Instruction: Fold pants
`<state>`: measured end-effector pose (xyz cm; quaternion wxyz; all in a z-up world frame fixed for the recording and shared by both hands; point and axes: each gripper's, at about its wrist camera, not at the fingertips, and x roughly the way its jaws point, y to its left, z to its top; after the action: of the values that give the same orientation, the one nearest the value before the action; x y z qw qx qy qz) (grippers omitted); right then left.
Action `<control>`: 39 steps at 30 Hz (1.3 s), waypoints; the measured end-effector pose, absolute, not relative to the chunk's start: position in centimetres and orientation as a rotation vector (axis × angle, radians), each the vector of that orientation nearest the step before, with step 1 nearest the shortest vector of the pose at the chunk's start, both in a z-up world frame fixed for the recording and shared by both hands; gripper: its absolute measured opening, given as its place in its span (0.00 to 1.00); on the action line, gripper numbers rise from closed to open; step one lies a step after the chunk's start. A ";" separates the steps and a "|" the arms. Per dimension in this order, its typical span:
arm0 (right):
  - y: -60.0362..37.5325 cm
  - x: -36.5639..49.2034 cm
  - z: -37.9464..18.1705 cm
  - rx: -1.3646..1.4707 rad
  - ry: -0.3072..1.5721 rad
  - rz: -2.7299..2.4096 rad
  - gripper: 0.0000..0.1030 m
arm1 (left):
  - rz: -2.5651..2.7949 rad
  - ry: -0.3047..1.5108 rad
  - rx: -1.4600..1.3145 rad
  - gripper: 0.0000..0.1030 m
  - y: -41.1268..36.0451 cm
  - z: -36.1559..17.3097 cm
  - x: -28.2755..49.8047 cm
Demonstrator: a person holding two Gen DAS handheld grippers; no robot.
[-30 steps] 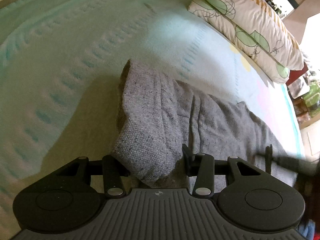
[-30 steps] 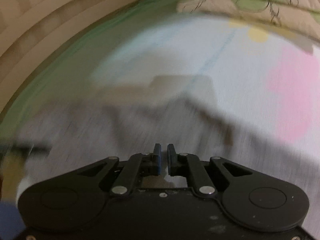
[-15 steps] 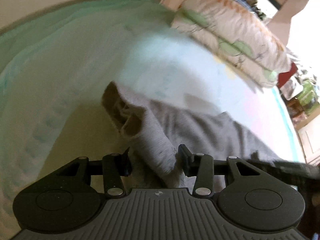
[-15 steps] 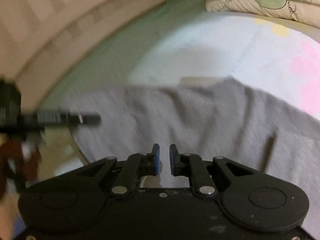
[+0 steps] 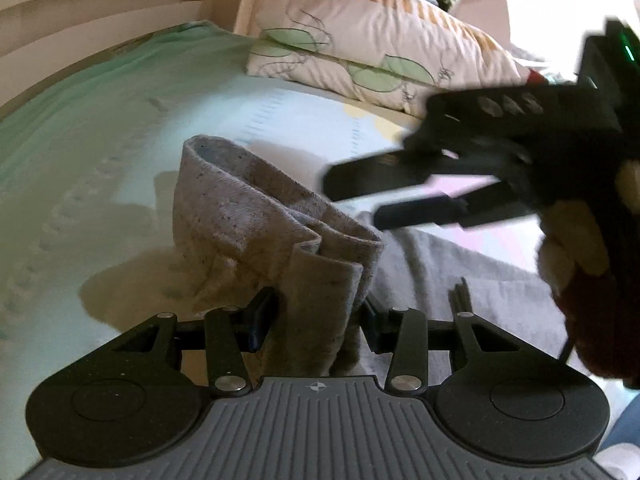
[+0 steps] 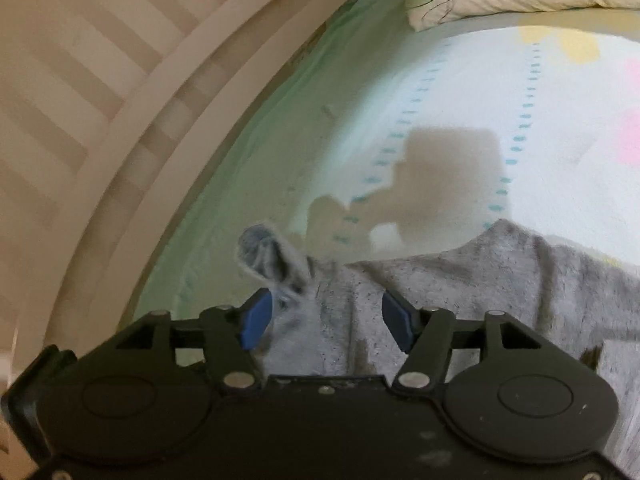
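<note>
Grey knit pants [image 5: 256, 224] lie on the bed, one bunched end lifted off the sheet. My left gripper [image 5: 316, 320] is shut on that bunched end, the cloth pinched between both pads. The rest of the pants [image 6: 500, 280] spreads flat to the right. My right gripper [image 6: 326, 322] hovers just above the cloth with its blue pads [image 6: 256, 318] apart; its jaws are opening and press on nothing. In the left wrist view the right gripper [image 5: 356, 196] reaches in from the right, blurred, fingers apart above the pants.
The bed sheet [image 5: 100, 128] is pale green and white with dashed lines. A leaf-patterned pillow [image 5: 372, 52] lies at the far end. A slatted cream bed rail [image 6: 100, 92] curves along the left. A hand and a dark red sleeve [image 5: 580, 264] hold the right gripper.
My left gripper has raised and rolled the bunched pants end up off the sheet. My right gripper's pads went from nearly together to wide apart, and it has risen into the left wrist view.
</note>
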<state>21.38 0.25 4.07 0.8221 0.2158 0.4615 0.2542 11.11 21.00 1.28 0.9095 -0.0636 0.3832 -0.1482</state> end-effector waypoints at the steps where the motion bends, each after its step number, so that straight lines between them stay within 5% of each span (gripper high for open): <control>1: 0.6 21.6 4.4 0.436 0.984 0.553 0.64 | -0.310 0.789 -0.127 0.41 20.9 1.3 11.1; 11: 4.3 22.6 3.0 0.248 1.065 0.641 0.63 | -0.383 0.785 -0.076 0.41 19.9 1.2 10.7; 12: 4.3 22.5 2.9 0.244 1.056 0.647 0.54 | -0.395 0.785 -0.074 0.41 19.8 1.3 10.5; 13: 4.1 22.3 3.0 0.248 1.056 0.646 0.06 | -0.405 0.779 -0.082 0.41 19.8 1.6 10.2; 20: -2.7 18.7 6.8 0.420 0.923 0.600 0.08 | -0.450 0.689 -0.206 0.49 20.1 4.1 5.4; 27: -13.7 12.3 11.1 0.525 0.773 0.444 0.08 | -0.456 0.822 -0.193 0.51 16.2 2.4 4.3; 39: -24.9 6.6 7.7 0.750 0.779 0.192 0.08 | -0.625 0.933 -0.110 0.52 6.0 0.1 2.7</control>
<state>6.63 -24.93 7.70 0.8531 0.3563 0.3701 0.0912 2.71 6.04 0.14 0.8452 -0.0522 0.4419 -0.2960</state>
